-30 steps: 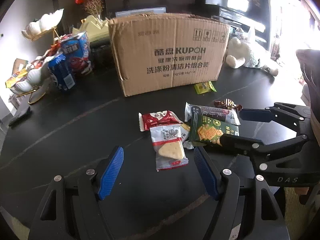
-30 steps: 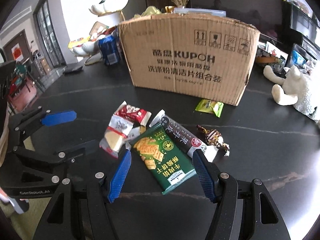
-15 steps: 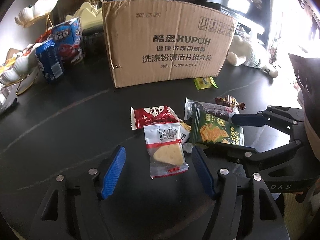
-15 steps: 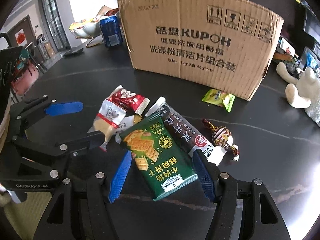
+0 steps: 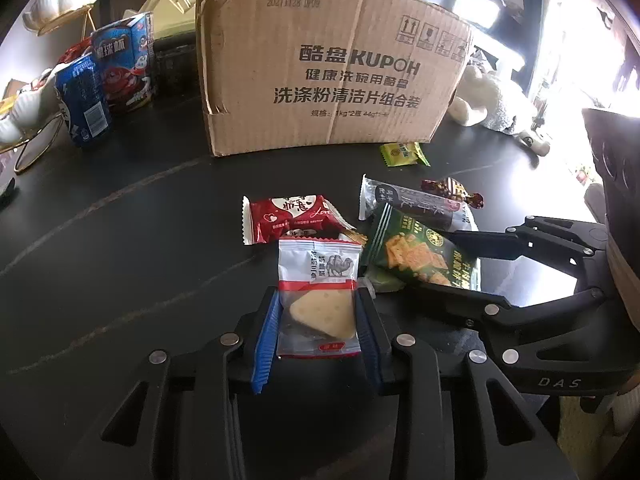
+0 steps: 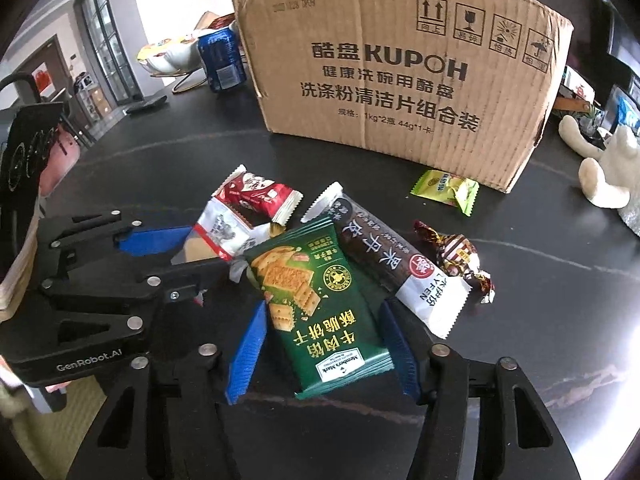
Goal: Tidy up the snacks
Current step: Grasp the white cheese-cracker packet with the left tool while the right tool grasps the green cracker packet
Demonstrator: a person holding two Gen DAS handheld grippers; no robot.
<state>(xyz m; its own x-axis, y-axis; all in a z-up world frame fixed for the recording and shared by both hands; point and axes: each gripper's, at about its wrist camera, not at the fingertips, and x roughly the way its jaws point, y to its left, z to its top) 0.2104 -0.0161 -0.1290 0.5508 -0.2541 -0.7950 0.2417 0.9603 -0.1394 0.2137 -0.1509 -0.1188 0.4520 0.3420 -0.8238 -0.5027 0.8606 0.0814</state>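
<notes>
Left tool [image 5: 318, 322] pinches clear crinkly cheese-wedge packet [image 5: 318, 300]

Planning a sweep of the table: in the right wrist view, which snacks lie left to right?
Red heart packet → green cracker packet → twisted-wrapper candy; the light green sachet overlaps that candy's span.

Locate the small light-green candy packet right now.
The light-green candy packet lies flat on the black table, just in front of the cardboard box at its right corner, beyond the dark fruit-leather bar; right-of-centre in both views.
</notes>
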